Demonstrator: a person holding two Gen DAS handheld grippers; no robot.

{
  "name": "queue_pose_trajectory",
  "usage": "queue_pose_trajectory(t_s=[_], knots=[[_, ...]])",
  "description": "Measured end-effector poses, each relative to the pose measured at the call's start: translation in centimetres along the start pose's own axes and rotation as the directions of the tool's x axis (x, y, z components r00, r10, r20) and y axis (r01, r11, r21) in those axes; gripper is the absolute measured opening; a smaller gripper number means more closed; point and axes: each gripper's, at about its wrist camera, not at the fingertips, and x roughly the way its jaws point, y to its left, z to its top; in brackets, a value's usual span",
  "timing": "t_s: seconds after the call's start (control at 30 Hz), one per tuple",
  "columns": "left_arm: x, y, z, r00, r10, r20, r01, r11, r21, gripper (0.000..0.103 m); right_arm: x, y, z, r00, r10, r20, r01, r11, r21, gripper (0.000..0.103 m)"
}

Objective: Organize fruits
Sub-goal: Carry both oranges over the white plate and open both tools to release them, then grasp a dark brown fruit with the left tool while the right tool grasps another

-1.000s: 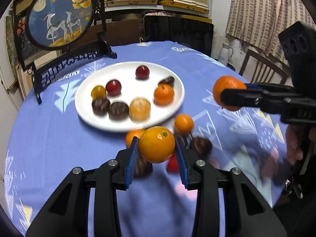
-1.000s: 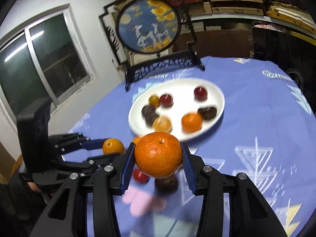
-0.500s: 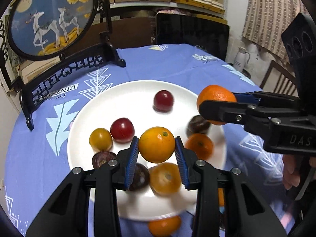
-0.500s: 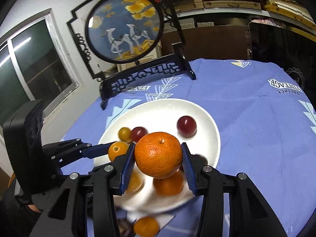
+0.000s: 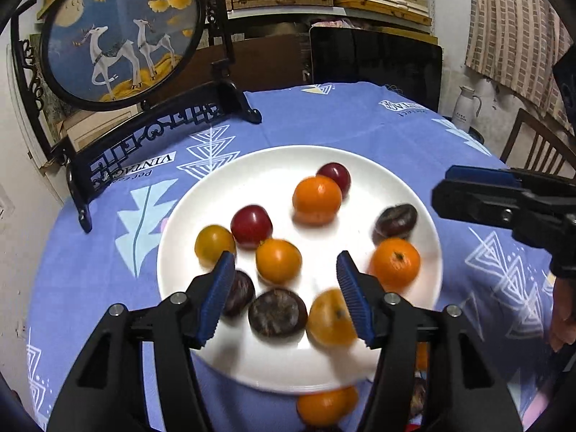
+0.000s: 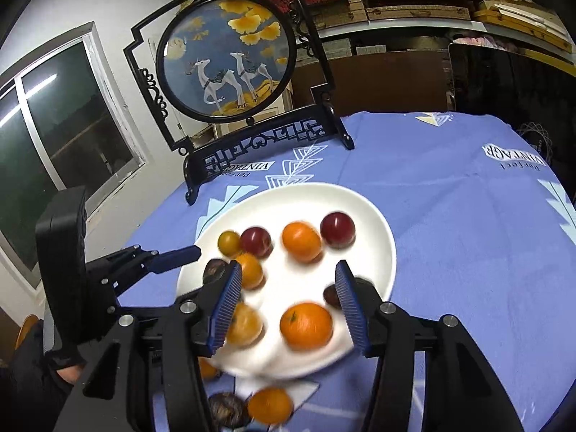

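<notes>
Jaws wide on your left gripper (image 5: 282, 289) and right gripper (image 6: 288, 300) | both empty, above white plate (image 5: 201, 212) | oranges, plums on plate.

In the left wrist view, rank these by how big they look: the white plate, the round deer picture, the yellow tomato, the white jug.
1. White plate
2. Round deer picture, though it stands farther back, so this order is unsure
3. Yellow tomato
4. White jug; it looks only slightly smaller and sits far off, so their real order is unsure.
</notes>
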Motion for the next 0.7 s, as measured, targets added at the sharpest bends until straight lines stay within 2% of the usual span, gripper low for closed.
queue_pose_trajectory(t_s=[0.47,0.7], knots=[[-5.4,-0.7,-5.7,1.000,0.024,0.006,-0.024,1.000,0.009,0.068,-4.0,1.7,-6.9,0.999,0.006,-0.045,-0.005,1.000,0.022,0.054],[-5.9,-0.8,-10.1,0.997,0.019,-0.071,-0.015,0.998,0.061,0.069,-5.9,1.4,-9.4,0.999,0.007,-0.042,-0.006,0.999,0.042,0.054]])
